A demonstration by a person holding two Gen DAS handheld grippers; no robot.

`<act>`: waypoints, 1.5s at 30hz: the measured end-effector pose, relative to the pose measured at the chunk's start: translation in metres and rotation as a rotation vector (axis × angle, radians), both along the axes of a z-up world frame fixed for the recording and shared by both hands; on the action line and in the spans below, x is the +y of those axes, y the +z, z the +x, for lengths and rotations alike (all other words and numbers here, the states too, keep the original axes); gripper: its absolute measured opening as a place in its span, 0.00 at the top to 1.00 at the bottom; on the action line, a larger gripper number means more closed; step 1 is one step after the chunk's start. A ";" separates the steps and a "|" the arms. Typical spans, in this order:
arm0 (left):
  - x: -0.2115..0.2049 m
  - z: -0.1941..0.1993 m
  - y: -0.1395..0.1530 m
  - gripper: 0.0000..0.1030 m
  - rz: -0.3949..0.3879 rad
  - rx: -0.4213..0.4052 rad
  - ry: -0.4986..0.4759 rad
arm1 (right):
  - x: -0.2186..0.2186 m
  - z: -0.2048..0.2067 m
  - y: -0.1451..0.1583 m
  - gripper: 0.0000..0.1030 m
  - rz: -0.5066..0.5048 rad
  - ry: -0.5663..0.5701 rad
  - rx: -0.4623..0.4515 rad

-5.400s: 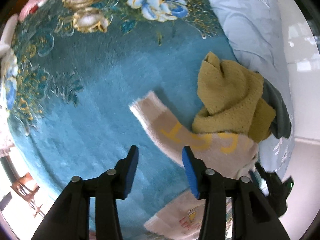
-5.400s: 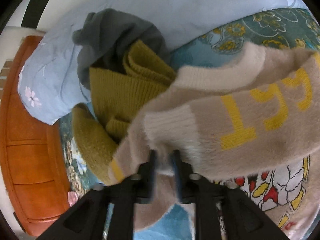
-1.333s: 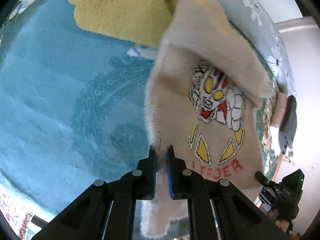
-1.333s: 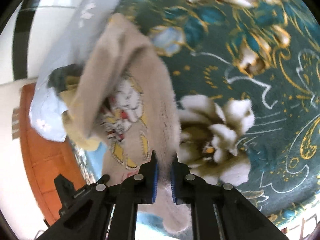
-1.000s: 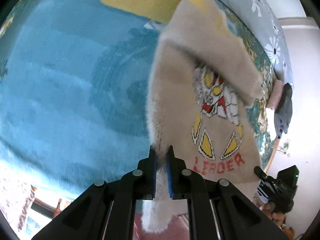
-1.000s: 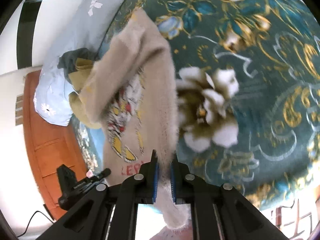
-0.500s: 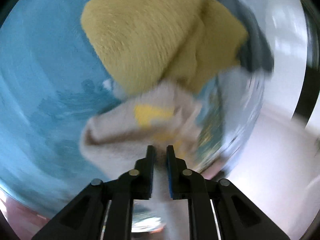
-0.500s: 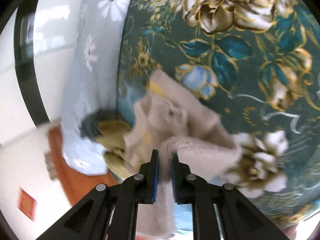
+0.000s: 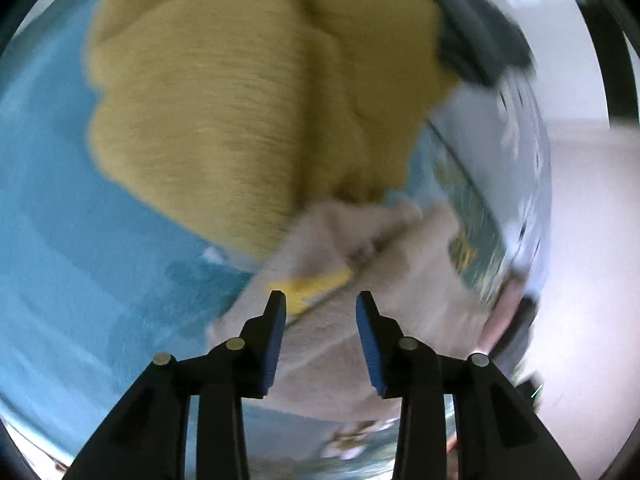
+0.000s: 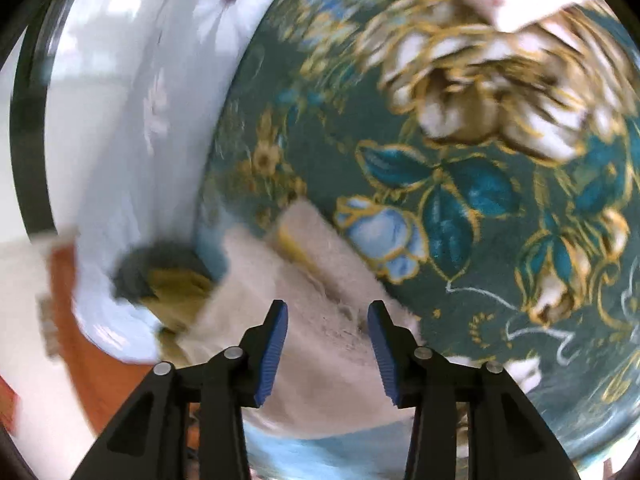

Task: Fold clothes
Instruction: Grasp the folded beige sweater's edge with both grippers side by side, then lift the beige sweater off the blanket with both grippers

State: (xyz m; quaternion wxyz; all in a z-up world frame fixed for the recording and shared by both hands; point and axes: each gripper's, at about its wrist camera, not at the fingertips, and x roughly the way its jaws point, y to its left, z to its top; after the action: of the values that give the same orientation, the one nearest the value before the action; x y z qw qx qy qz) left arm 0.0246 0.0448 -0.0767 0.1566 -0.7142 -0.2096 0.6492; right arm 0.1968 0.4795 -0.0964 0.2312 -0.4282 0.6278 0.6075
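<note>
The beige fleece sweater (image 9: 360,280), soft, light and floppy, is lying low in both frames between the just-opening left gripper (image 9: 320,312) and right gripper (image 10: 327,320), neither pinching it, best retaken at a hem edge.

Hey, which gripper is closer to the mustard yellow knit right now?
Left. The left gripper hovers open over the beige sweater, with the mustard knit just beyond. From the right gripper, only a small patch shows, farther off to the side.

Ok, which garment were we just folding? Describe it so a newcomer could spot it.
On the teal floral blanket, near the pale blue pillow, lies a bunched beige fuzzy sweater. It touches a mustard knit; only the beige one has yellow lettering.
</note>
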 end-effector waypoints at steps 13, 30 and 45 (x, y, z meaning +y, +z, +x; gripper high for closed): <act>0.034 -0.008 -0.027 0.65 -0.169 0.093 -0.121 | -0.002 -0.040 -0.033 0.62 0.130 0.163 -0.172; 0.013 0.000 -0.009 0.88 -0.048 0.169 -0.073 | -0.011 -0.032 0.012 0.88 0.223 0.174 -0.036; 0.037 -0.008 -0.024 0.85 -0.131 0.156 -0.175 | -0.002 -0.033 -0.020 0.82 0.170 0.203 -0.117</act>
State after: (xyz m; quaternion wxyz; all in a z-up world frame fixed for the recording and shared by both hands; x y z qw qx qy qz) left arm 0.0162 0.0819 -0.1007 0.1814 -0.6859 -0.0908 0.6988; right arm 0.1641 0.4772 -0.1160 0.2402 -0.5030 0.5129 0.6529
